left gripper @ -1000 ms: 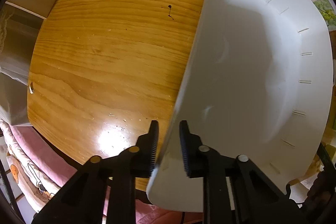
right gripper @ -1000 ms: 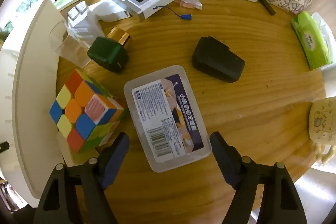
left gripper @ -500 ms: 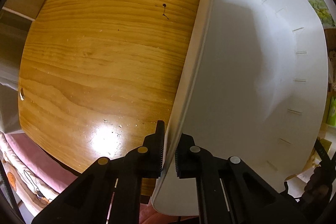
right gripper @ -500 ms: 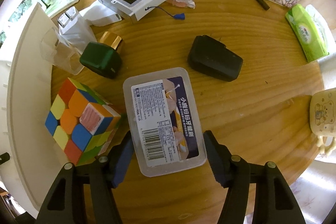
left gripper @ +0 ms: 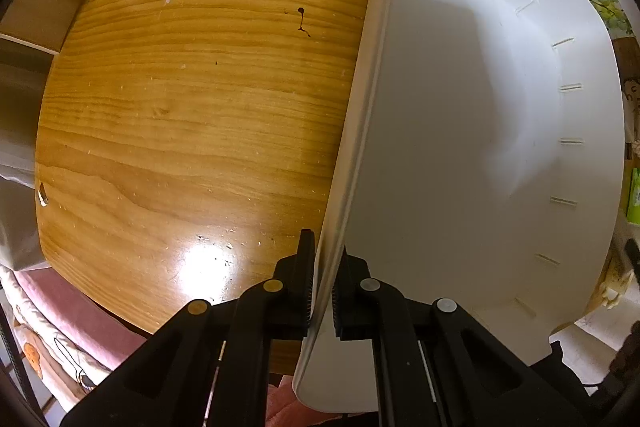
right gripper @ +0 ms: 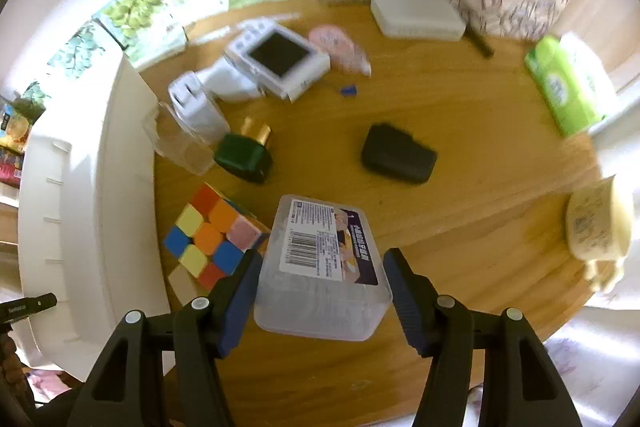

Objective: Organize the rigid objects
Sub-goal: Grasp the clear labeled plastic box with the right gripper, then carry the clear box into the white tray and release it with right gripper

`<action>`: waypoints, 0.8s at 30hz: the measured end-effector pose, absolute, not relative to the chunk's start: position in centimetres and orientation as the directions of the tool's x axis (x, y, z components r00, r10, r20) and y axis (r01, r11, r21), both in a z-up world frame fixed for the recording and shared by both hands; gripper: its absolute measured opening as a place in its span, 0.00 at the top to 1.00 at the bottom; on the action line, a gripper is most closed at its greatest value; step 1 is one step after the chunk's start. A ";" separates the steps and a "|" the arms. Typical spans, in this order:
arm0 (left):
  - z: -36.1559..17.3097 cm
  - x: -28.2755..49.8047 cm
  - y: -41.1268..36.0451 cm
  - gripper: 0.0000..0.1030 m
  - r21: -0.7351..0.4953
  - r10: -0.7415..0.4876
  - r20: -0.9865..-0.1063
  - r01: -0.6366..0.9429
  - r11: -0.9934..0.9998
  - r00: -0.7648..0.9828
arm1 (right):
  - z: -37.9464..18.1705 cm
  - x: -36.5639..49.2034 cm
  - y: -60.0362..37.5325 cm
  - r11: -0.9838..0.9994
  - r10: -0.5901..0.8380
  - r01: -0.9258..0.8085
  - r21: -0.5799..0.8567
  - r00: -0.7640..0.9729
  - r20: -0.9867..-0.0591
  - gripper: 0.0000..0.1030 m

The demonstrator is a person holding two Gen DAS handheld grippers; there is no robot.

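The right gripper (right gripper: 322, 301) is clamped on the clear plastic box (right gripper: 324, 267), lifted off the table (right gripper: 460, 155); the left gripper (left gripper: 323, 287) pinches the white bin (left gripper: 460, 147) rim. Next, I judge, the box is carried left over the bin and released inside.

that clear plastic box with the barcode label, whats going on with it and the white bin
A person is tidying a cluttered wooden table using two tools. The right hand-held gripper has just closed its jaws on the clear plastic box and holds it next to the puzzle cube. The left hand-held gripper is clamped on the rim of the white bin, which looks empty in its view.
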State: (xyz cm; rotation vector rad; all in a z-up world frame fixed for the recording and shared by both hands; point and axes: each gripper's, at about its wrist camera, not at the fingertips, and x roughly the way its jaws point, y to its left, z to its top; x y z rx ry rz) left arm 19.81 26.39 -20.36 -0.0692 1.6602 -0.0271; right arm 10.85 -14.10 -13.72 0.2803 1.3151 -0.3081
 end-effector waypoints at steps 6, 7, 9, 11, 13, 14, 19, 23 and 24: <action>-19.9 18.8 26.0 0.93 -0.069 -0.070 -0.994 -0.018 0.997 -0.088 | -10.0 11.1 -13.0 0.940 -0.070 0.338 0.033 0.289 -0.955 0.39; -19.7 18.7 26.0 0.93 -0.075 -0.077 -0.994 -0.021 0.997 -0.082 | -9.6 11.3 -12.9 0.944 -0.069 0.327 0.035 0.302 -0.951 0.39; -19.7 18.4 25.9 0.93 -0.082 -0.083 -0.994 -0.024 0.996 -0.076 | -8.3 11.6 -11.9 0.953 -0.062 0.301 0.044 0.333 -0.941 0.39; -19.5 18.1 26.0 0.93 -0.089 -0.091 -0.993 -0.027 0.996 -0.069 | -7.2 11.8 -11.1 0.958 -0.031 0.277 0.075 0.358 -0.933 0.39; -19.2 17.9 26.2 0.93 -0.096 -0.097 -0.993 -0.026 0.995 -0.059 | -6.2 12.3 -10.0 0.966 -0.008 0.240 0.091 0.380 -0.925 0.39; -18.9 17.8 26.2 0.93 -0.100 -0.101 -0.993 -0.025 0.995 -0.053 | -5.8 12.6 -9.3 0.972 0.002 0.214 0.093 0.390 -0.921 0.39; -17.5 16.8 26.4 0.93 -0.125 -0.125 -0.991 0.015 0.992 0.035 | -4.9 13.7 -6.4 0.984 0.056 0.131 0.120 0.412 -0.909 0.39; -16.5 15.8 26.5 0.94 -0.128 -0.133 -0.984 0.048 0.991 0.122 | -4.9 14.3 -4.2 0.987 0.109 0.064 0.149 0.420 -0.901 0.39; -16.3 15.6 26.6 0.94 -0.135 -0.141 -0.980 0.056 0.989 0.139 | -4.9 14.5 -3.6 0.987 0.123 0.045 0.157 0.420 -0.899 0.39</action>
